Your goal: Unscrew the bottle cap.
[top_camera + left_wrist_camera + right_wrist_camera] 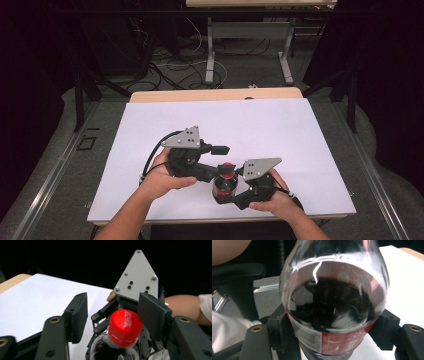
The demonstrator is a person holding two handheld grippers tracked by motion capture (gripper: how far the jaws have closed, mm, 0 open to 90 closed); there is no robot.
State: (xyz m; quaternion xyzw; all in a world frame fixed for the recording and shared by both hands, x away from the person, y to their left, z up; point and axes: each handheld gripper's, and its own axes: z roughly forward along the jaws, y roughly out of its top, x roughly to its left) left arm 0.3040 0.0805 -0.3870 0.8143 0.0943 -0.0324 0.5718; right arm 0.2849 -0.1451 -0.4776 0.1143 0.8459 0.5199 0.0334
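I see a white sheet [260, 125] on a wood table [215, 94]. Past it, black cables [170, 70] lie on the grey floor [250, 75], near another table's metal legs [210, 55].

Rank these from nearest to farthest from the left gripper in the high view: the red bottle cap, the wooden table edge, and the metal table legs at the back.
1. The red bottle cap, just right of the left gripper.
2. The wooden table edge, beyond the white sheet's far side.
3. The metal table legs, on the floor past the table, farthest back.
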